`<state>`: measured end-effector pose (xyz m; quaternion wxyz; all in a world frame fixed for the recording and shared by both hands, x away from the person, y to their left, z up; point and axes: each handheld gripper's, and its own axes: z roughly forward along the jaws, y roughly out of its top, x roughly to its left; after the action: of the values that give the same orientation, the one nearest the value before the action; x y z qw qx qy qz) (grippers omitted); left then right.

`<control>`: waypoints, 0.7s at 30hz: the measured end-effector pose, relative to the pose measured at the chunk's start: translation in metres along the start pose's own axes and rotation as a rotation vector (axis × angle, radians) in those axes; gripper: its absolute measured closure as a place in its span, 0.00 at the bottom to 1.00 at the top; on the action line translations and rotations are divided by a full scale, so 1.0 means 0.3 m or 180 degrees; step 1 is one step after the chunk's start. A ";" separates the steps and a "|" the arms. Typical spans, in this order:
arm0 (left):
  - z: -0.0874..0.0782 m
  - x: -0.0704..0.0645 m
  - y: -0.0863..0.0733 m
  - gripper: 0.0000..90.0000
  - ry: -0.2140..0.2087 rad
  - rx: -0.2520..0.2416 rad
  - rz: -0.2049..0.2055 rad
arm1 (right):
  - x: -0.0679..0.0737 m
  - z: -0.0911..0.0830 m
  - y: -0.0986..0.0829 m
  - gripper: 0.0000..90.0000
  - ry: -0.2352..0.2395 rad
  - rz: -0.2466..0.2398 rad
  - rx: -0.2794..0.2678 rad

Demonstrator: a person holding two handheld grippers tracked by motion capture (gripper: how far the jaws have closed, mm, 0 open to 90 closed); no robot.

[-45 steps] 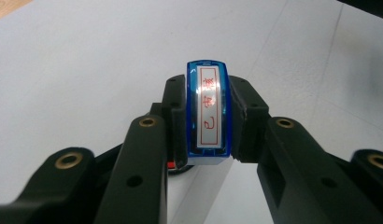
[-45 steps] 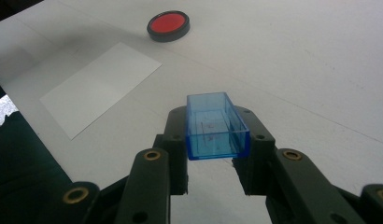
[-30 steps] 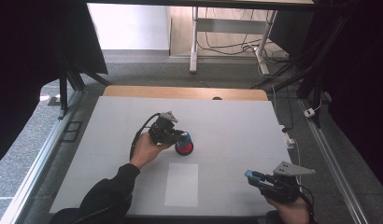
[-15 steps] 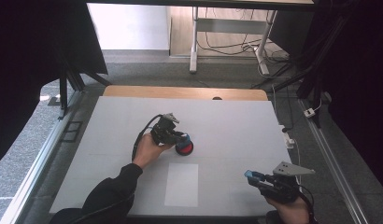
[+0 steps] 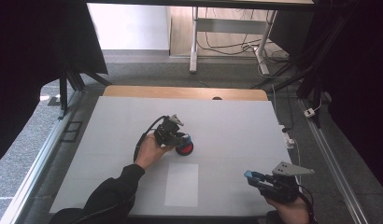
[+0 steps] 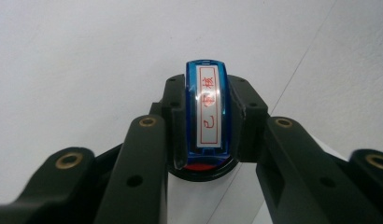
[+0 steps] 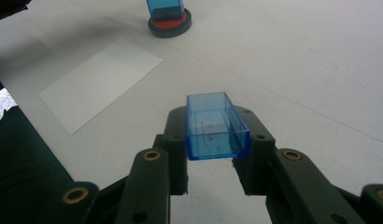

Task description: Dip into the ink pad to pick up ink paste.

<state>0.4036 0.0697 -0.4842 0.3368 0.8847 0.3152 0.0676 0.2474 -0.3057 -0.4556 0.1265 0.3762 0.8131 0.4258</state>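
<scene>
A blue stamp (image 6: pixel 206 112) with a white label of red characters stands pressed into a round red ink pad (image 5: pixel 185 149) in a black case, mid-table. My left gripper (image 5: pixel 179 138) is shut on the stamp's sides; its jaws clamp the blue body in the left gripper view. Near the front right edge my right gripper (image 5: pixel 251 177) is shut on a clear blue cap (image 7: pixel 215 125), held open side up just above the table. The stamp (image 7: pixel 164 8) and ink pad (image 7: pixel 171 27) also show far off in the right gripper view.
A white sheet of paper (image 5: pixel 181 184) lies flat near the front middle, between both grippers, also seen as paper (image 7: pixel 101 81) in the right gripper view. The white tabletop (image 5: pixel 236 126) has a wooden strip along its far edge; metal rails run along both sides.
The left gripper and stamp stay on the ink pad, with only a slight shift. The right gripper holds its place with the cap.
</scene>
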 end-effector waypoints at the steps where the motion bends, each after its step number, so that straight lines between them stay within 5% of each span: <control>1: 0.001 -0.007 0.001 0.79 0.0031 0.0010 0.0037 | 0.000 0.000 0.000 0.76 0.0011 -0.0001 0.0007; 9: 0.004 -0.040 0.009 0.79 0.0206 0.0076 0.0175 | 0.001 0.002 0.000 0.76 0.0020 -0.0004 0.0005; 21: 0.002 0.011 -0.003 0.79 -0.0043 -0.0004 -0.0233 | 0.002 0.002 -0.001 0.76 0.0006 -0.0018 0.0007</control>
<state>0.4060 0.0720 -0.4854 0.3417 0.8728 0.3450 0.0494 0.2472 -0.3049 -0.4560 0.1264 0.3736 0.8148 0.4249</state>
